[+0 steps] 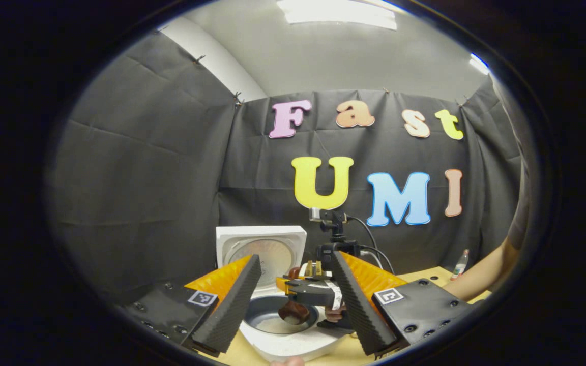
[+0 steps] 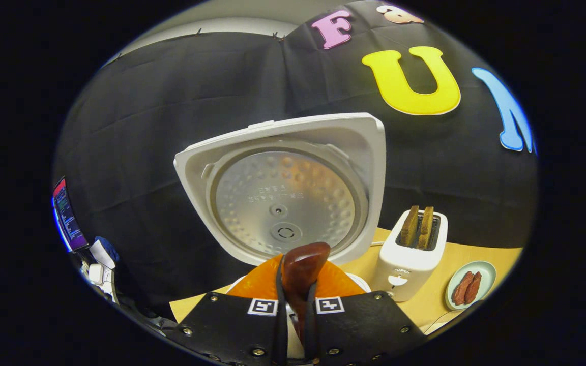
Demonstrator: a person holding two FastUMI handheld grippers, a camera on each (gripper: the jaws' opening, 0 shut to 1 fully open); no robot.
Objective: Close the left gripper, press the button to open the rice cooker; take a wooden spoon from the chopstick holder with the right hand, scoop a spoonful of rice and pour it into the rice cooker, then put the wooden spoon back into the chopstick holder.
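Rice cooker [image 1: 283, 325] sits open ahead of you in the left gripper view, its lid [image 1: 262, 251] standing upright at the back and its dark inner pot [image 1: 267, 315] exposed. Your left gripper [image 1: 295, 305] hangs in front of the cooker with its fingers spread wide and nothing between them. Between those fingers, farther off, you see the right gripper [image 1: 307, 294] over the pot, with the wooden spoon [image 1: 293, 311] hanging from it — the bowl of the spoon is down inside the pot's rim. A forearm [image 1: 481, 277] reaches in from the right over the wooden table [image 1: 428, 277], where a small bottle [image 1: 460, 264] stands near the wall.

In the right gripper view, a monitor [image 2: 69, 213] glows at the far left edge. The raised lid [image 2: 288, 188] faces you at centre. Your right gripper [image 2: 295, 305] is clamped narrow on the wooden spoon [image 2: 300, 269], both fingers pressing its sides. Right of it stands a white toaster [image 2: 412, 254] holding two slices — then a small plate [image 2: 486, 279] with two dark reddish pieces.
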